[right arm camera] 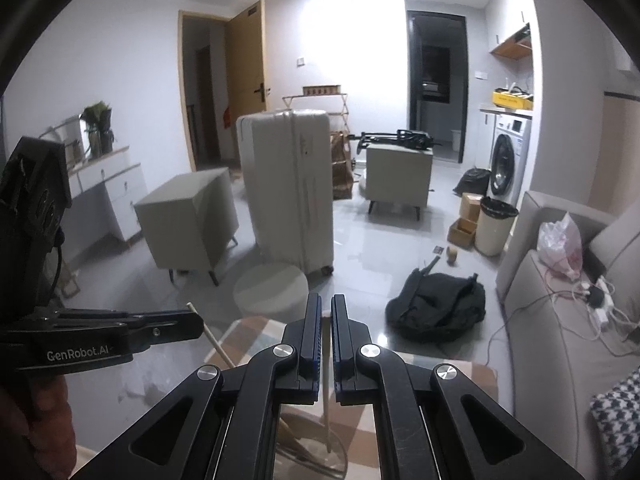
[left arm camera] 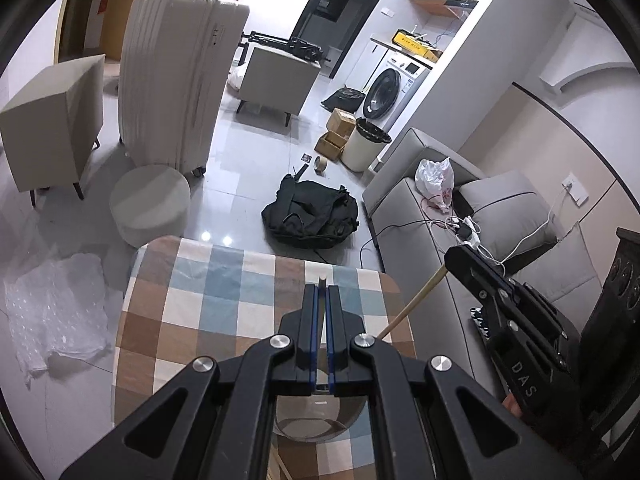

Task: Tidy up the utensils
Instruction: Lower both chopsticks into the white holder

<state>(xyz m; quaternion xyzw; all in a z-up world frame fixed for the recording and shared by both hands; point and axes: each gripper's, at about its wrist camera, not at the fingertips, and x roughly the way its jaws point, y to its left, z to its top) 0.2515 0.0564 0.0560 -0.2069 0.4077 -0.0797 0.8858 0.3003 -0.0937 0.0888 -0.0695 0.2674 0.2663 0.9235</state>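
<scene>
Checkered cloth is seen covering the bench, above which one wooden chopstick is gripped by the clenched right tongs and another by the clenched left tongs, over a glass bowl.

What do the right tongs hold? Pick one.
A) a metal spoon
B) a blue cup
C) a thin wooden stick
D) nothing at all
C: the right tongs are shut on a thin wooden stick that slants down towards the checked table.
</scene>
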